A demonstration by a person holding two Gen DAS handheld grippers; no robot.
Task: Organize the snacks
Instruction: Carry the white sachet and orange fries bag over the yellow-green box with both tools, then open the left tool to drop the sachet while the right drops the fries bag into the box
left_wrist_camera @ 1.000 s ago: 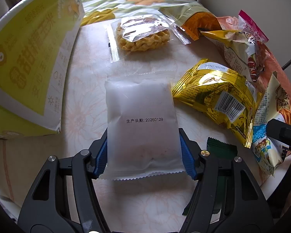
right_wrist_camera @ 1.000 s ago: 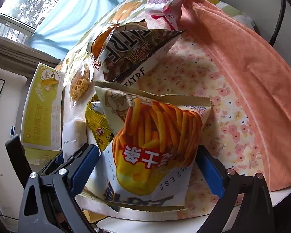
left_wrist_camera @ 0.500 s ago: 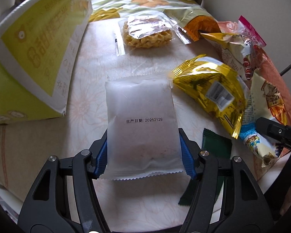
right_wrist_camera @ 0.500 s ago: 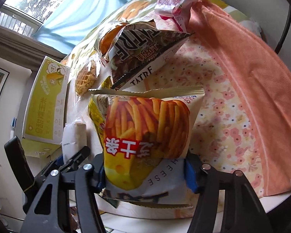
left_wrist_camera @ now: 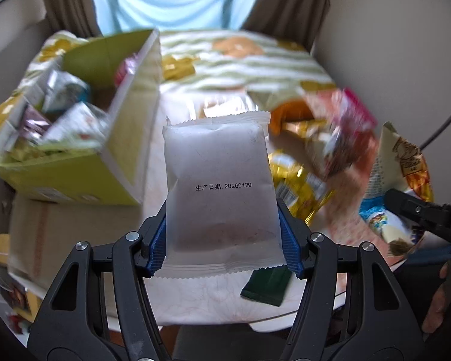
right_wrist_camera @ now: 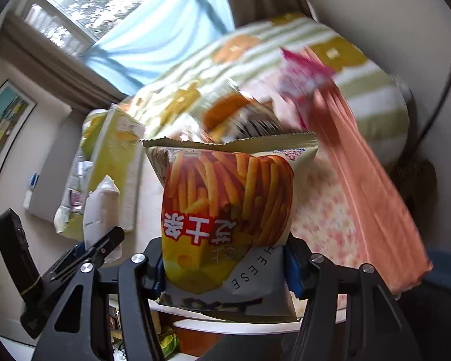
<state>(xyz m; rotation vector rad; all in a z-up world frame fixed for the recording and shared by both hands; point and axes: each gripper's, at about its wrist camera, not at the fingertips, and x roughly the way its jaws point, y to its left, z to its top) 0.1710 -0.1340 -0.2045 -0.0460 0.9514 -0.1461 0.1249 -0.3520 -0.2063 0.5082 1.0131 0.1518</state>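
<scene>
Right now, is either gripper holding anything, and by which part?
The left gripper clamps the frosted white sealed packet across its lower side edges. The right gripper clamps the orange cheese-stick snack bag across its lower sides.

White frosted packet: translucent, black date print. Cheese-stick bag: orange sticks pictured, red characters on yellow, grey lower panel. Box: yellow-green outside, white edges. Flat wrapper: dark green. Crinkled bag: gold foil. Table cover: cream, faint floral pattern. Towel: salmon orange. Gripper pads: blue, on black frames. Curtain: pale blue.
</scene>
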